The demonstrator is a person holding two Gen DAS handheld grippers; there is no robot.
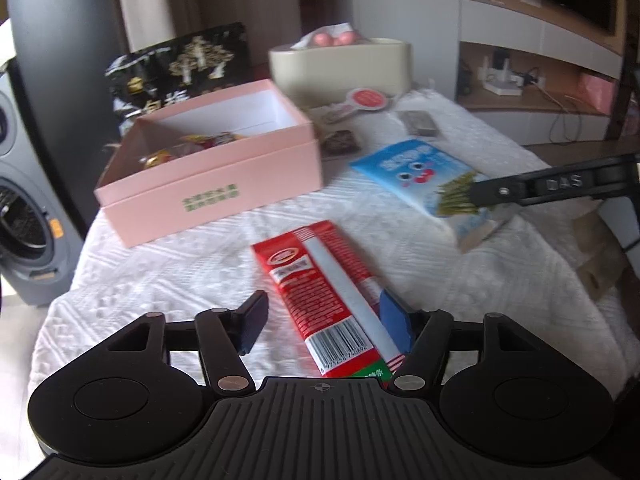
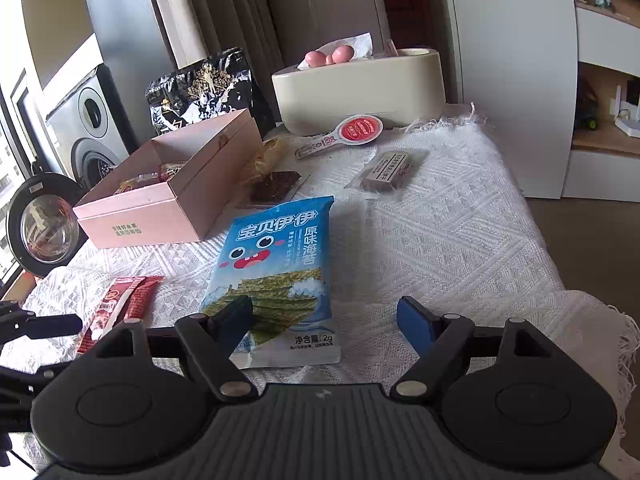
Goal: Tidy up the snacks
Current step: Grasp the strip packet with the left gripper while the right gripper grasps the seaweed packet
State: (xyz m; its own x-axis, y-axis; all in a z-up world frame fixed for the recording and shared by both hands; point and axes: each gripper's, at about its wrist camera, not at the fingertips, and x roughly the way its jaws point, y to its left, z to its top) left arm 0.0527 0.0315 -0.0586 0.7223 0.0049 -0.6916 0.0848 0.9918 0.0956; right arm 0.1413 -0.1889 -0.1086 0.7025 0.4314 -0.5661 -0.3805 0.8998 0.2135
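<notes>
Red foil snack packet (image 1: pixel 332 292), light, crinkly and slippery, is lying on the white cloth (image 1: pixel 168 272) between the spread jaws of the left gripper (image 1: pixel 324 320), best pinched across its narrow width while the right gripper (image 2: pixel 324 326) is straddling, also spread, the blue seaweed packet (image 2: pixel 280 264).

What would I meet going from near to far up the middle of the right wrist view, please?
Right gripper → blue seaweed packet → dark snack square → red-headed paddle → cream container.

open white cloth (image 2: pixel 460 240) right of the seaweed packet (image 2: pixel 276 276), pink box (image 2: pixel 160 200) blocking the left, cream bin (image 2: pixel 360 88) walling off the back
</notes>
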